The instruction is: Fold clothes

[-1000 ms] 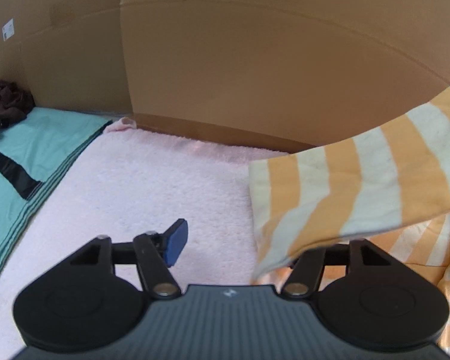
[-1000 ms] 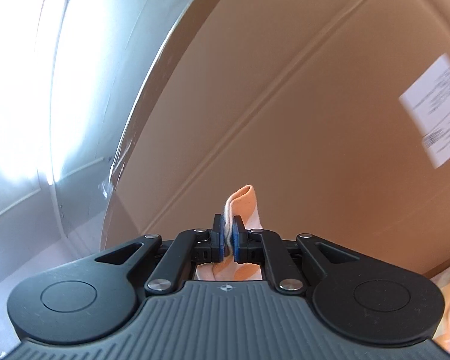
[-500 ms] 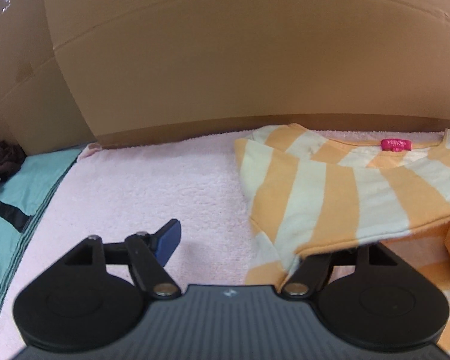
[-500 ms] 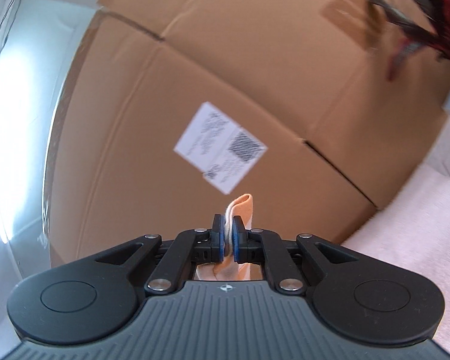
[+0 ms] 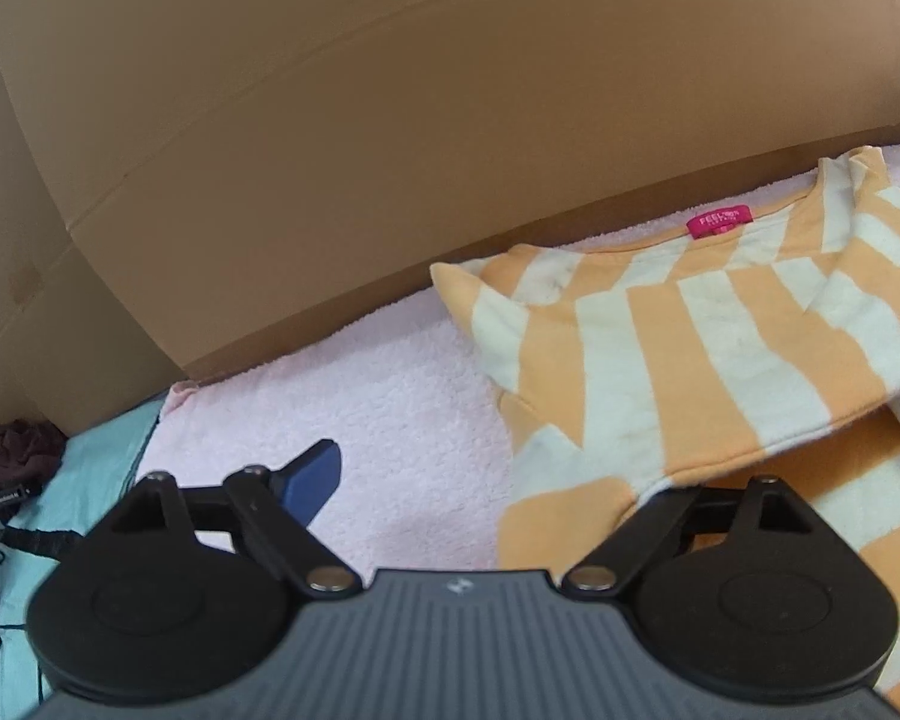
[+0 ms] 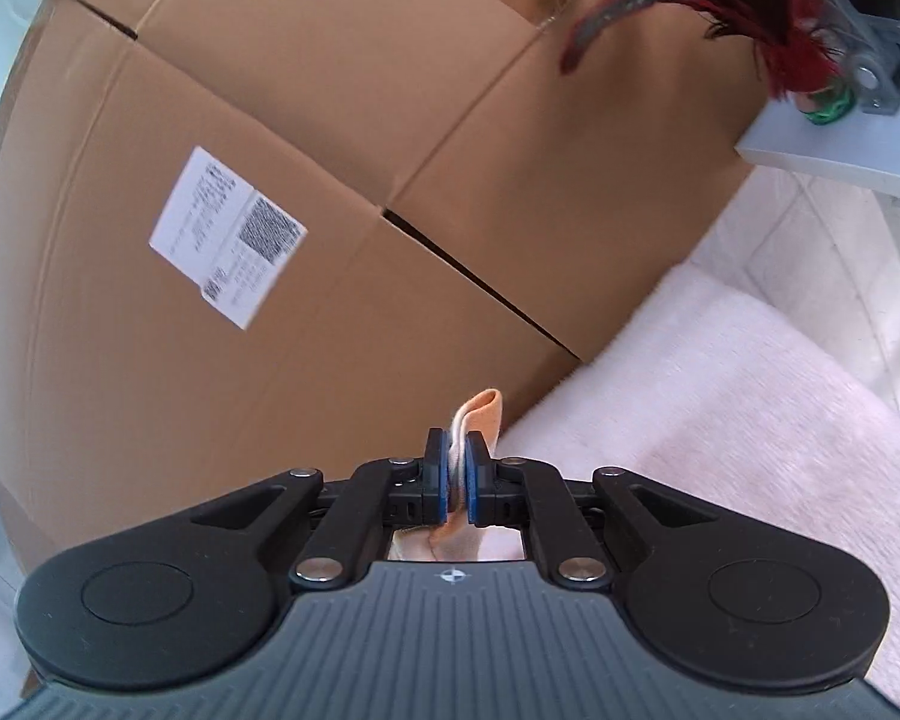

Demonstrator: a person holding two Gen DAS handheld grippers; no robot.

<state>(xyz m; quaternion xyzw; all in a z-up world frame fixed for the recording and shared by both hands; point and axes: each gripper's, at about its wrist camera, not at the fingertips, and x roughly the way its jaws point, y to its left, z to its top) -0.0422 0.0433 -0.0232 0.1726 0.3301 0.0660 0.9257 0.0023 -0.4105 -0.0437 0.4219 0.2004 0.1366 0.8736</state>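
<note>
Landmark: we take the big brown cardboard box as our fixed thing; every place below is told from it.
Garment: the orange-and-cream striped knit top lies on the pale pink fleecy blanket just at the foot of the box; its pink neck label sits on the edge nearest the box; one striped panel lies doubled over the body.
Left claw: the left gripper is spread wide; its blue pad shows bare over the blanket; the other finger is hidden under the cloth's edge, so it holds nothing.
Right claw: the right gripper is clenched on a pinch of the same top; the orange fold pokes up between the pads; it points at the box face bearing the white shipping label.
Key relation: the top spreads to the right of the left claw; the folded panel's free edge runs crosswise, roughly along the box's foot; we judge the right claw governs the cloth, the left being free beside its near corner.
Stage: partly folded, in our judgement; how many folds remain we cannot tell.
</note>
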